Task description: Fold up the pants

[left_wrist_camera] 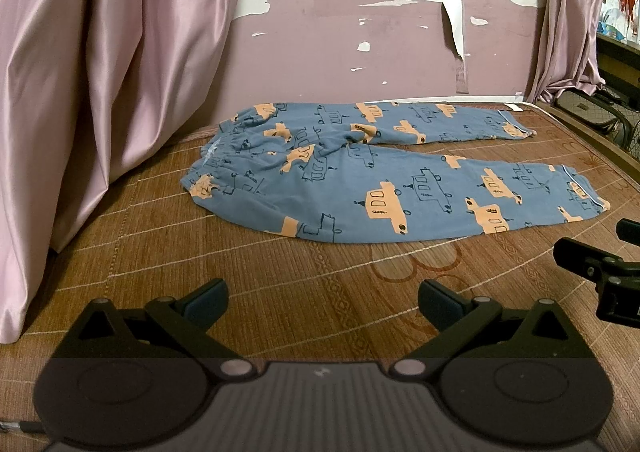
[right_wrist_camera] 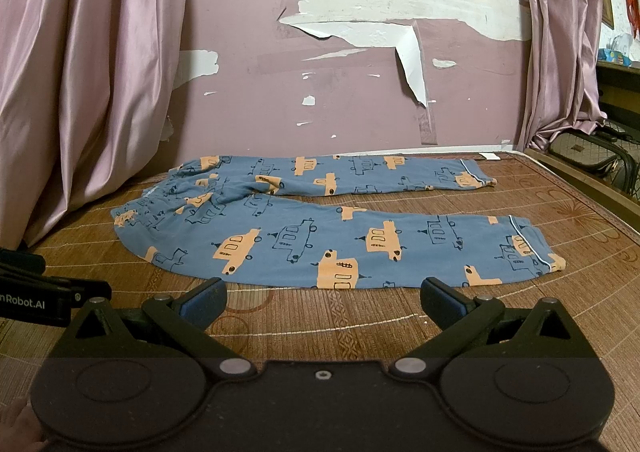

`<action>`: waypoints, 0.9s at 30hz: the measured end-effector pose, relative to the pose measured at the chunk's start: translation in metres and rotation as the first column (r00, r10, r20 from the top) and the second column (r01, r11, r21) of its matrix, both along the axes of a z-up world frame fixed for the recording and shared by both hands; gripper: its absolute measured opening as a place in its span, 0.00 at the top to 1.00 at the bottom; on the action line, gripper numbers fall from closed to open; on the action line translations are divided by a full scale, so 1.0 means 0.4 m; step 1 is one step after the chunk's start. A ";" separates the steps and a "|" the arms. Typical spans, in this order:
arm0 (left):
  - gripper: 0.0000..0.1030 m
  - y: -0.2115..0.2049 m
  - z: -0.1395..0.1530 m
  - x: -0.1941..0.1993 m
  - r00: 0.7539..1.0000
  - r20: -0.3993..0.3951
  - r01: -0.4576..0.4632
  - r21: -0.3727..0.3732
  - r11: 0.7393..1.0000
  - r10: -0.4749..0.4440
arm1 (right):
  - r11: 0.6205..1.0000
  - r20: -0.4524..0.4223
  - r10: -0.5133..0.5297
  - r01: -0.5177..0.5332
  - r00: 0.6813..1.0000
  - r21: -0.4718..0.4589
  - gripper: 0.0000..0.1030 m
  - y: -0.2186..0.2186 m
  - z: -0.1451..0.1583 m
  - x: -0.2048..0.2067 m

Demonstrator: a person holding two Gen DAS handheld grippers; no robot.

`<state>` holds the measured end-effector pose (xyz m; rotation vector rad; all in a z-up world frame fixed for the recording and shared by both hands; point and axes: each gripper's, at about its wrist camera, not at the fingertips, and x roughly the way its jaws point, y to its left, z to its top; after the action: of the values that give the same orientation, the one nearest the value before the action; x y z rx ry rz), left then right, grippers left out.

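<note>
- Pants (left_wrist_camera: pixel 360 176) laid flat on woven mat (left_wrist_camera: pixel 280 292), waistband at 9 o'clock, legs toward 3 o'clock.
- Left gripper (left_wrist_camera: pixel 322 302) held wide, empty.
- Right gripper (right_wrist_camera: pixel 323 302) held wide, empty, short of near leg.

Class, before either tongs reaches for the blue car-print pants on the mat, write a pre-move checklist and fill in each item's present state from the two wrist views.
1. Left tongs open and empty: ok.
2. Right tongs open and empty: ok.
3. Pants lie flat, both legs spread apart, not yet folded: ok.
4. Waistband at left, cuffs at right, both visible: ok.
5. Nothing lying on the pants: ok.
6. Pink curtain apart from the waistband: cannot tell.
</note>
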<state>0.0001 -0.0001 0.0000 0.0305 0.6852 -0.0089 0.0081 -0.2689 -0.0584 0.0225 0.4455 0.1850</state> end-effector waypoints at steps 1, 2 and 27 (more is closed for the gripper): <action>0.00 0.000 0.000 0.000 1.000 0.000 0.000 0.000 1.000 0.000 | 1.000 0.000 0.000 0.000 1.000 0.000 0.00 0.000 0.000 0.000; 0.00 0.000 0.000 0.000 1.000 0.000 0.000 -0.001 1.000 0.000 | 1.000 0.000 0.000 0.000 1.000 0.000 0.00 0.000 0.000 0.000; 0.00 -0.001 -0.011 -0.004 1.000 -0.012 -0.009 -0.001 1.000 0.009 | 1.000 -0.008 0.000 0.000 1.000 -0.003 0.00 0.000 -0.001 0.005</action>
<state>-0.0014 -0.0005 -0.0044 0.0266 0.6969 -0.0002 0.0103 -0.2687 -0.0589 0.0201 0.4534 0.1839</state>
